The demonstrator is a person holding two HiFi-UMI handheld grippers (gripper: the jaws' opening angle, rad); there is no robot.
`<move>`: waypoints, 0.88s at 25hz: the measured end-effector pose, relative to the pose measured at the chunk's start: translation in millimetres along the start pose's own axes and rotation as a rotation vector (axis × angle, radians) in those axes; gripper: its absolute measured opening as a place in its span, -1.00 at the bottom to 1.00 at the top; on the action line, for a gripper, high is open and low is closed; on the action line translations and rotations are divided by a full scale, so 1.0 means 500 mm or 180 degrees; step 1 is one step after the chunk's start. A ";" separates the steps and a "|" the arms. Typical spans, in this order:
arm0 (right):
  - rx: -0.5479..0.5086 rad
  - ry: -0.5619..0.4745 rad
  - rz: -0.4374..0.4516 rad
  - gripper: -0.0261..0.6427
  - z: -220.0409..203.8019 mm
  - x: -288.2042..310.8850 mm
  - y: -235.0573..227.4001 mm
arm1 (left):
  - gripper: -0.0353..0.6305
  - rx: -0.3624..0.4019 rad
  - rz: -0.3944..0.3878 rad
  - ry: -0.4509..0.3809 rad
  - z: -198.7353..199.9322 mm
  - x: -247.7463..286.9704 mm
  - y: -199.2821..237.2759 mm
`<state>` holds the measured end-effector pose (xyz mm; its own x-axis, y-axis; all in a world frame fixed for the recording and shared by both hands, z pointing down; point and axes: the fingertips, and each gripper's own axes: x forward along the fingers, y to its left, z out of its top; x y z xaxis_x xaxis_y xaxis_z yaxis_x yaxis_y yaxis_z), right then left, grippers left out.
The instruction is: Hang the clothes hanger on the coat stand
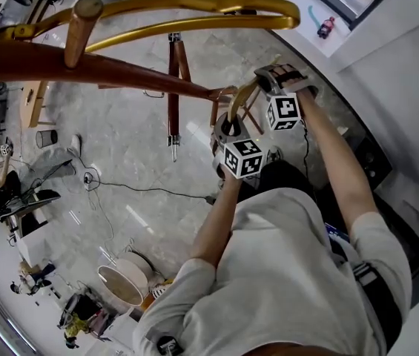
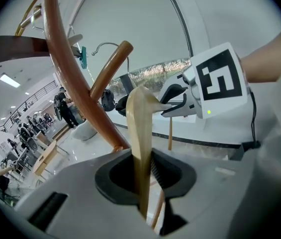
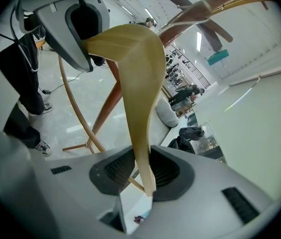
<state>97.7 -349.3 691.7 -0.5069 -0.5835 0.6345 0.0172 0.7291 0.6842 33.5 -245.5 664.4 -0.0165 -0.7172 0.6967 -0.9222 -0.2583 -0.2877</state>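
Head view: raised left gripper (image 1: 231, 127) and right gripper (image 1: 270, 80) both clamp clothes hanger (image 1: 243, 95).

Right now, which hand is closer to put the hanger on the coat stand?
Probably the left. The left gripper and right gripper both pinch the hanger, but in the head view the left sits beside a brown arm tip of the coat stand; the right is farther out.

Clothes hanger (image 3: 139, 78): plain pale yellow-tan wood. Coat stand (image 1: 120, 71): dark red-brown limbs, glossy golden curved rails. Left tool (image 2: 142, 176) and right tool (image 3: 142, 172): light grey shells, black ribbed pads. Marker cubes (image 1: 242, 159): white with black square patterns. Floor (image 1: 131, 165): grey, marbled. Shirt (image 1: 287, 273): white.
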 end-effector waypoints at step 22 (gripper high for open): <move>0.0123 -0.0069 0.0066 -0.64 0.022 0.082 0.029 | -0.66 0.0037 0.0121 -0.0149 -0.042 0.035 -0.001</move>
<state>67.8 -358.9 723.4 -0.5252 -0.5607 0.6401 -0.0054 0.7544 0.6564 25.3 -244.2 690.4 -0.0330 -0.7560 0.6537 -0.9168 -0.2376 -0.3211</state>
